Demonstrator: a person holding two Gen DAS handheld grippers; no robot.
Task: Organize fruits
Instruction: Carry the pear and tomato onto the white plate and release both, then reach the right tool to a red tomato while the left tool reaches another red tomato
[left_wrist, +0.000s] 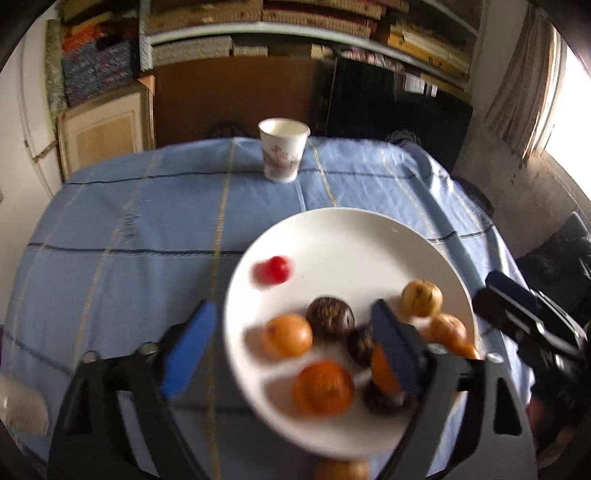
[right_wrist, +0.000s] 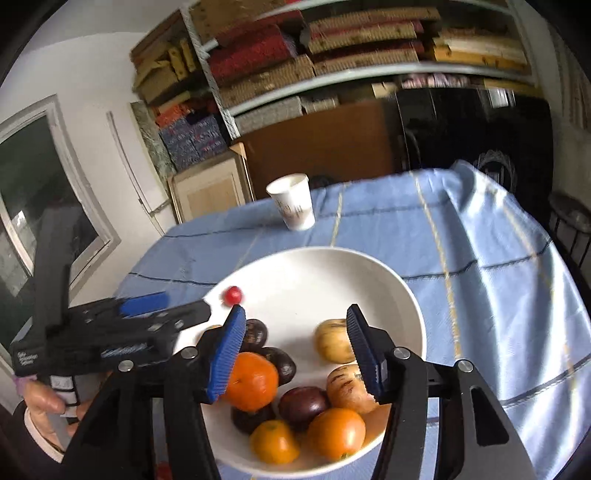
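White plate (right_wrist: 402, 291), lower centre of the frame, on blue-clothed table (right_wrist: 498, 258): holds oranges (right_wrist: 251, 380), dark fruits (right_wrist: 303, 404), pale yellow-brown fruits (right_wrist: 334, 345) and one small red fruit (right_wrist: 233, 294) lying apart near the far rim. Paper cup (right_wrist: 293, 205) behind, upright. Left hand-held gripper (left_wrist: 291, 347): jaws wide, empty. Right hand-held gripper (right_wrist: 297, 354): jaws partly apart over the pile, gripping nothing. Judgement: gathering largely done; one fruit (left_wrist: 341, 469) at the frame's bottom edge seems off the plate.

A paper cup (left_wrist: 283, 149) stands on the blue tablecloth (left_wrist: 129, 221).
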